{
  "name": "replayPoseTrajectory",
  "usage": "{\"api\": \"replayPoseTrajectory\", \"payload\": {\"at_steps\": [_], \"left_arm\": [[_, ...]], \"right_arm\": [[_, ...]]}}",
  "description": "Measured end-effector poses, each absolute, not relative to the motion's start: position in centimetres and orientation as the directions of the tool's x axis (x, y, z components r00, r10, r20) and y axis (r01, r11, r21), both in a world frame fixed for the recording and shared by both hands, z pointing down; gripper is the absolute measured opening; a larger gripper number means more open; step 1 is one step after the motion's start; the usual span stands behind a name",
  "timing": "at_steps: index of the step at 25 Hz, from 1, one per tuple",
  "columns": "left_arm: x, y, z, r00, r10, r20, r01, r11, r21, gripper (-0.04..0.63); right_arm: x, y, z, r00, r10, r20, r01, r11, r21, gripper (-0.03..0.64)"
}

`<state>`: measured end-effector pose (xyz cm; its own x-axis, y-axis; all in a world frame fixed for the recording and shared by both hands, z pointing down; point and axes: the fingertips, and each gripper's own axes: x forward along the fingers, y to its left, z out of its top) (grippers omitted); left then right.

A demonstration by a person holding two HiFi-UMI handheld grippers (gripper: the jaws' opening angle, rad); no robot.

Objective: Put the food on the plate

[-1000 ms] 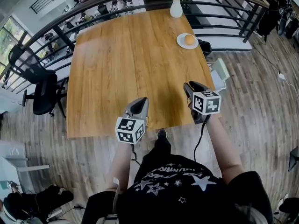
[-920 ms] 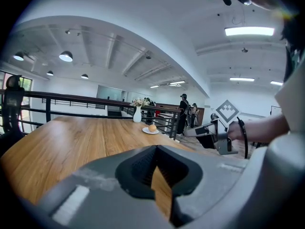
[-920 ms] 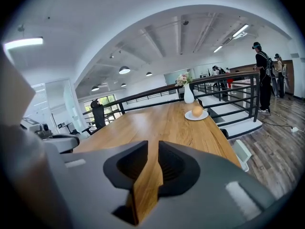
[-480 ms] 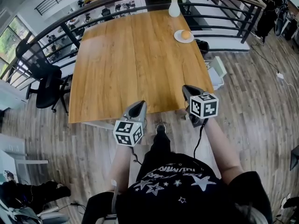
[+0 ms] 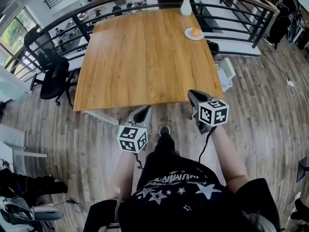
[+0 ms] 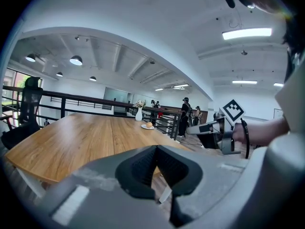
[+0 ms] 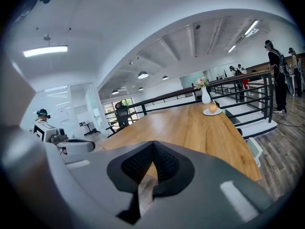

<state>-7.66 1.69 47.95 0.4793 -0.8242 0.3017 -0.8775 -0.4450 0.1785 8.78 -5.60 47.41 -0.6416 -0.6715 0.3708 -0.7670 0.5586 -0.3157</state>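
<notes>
Obs.: the person stands off the near edge of the wooden table point(image 5: 145, 57), with both tools held over the floor, short of the tabletop. Left gripper point(image 5: 144, 110): jaws clenched tip to tip, nothing between them. Right gripper point(image 5: 195, 94): likewise pressed together and empty. The food point(image 5: 195, 32), a round orange-coloured item, sits on the small white plate point(image 5: 188, 35) at the far right corner of the table. It is near the white vase point(image 5: 186, 7) of flowers and well apart from both tools. Judgement: the task reads as complete, with nothing left to carry. Risks arise only if a tool goes back in. The food looks round and the plate shallow, so a nudge to the rim could start it rolling. The corner position leaves little table on two sides to catch it. The vase is tall and narrow, and near enough that a careless reach toward the plate could tip it. Jaws pressed together would shove the item rather than take it, so they would need parting before any re-grasp.
</notes>
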Motion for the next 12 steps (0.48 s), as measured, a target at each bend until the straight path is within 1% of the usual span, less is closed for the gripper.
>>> {"api": "replayPoseTrajectory", "payload": {"at_steps": [6,12], "left_arm": [[-9.3,3.8,47.5,0.469,-0.826,0.313,-0.883,-0.436,0.173,0.000],[-11.8,4.5,46.4,0.472,-0.831,0.294,-0.881,-0.441,0.169,0.000]], "right_arm": [[7.8,-3.7,47.3,-0.646,-0.665,0.375,-0.763,0.553,-0.334,0.002],[5.6,-2.6,46.3,-0.649,-0.670,0.360,-0.760,0.556,-0.335,0.002]]}}
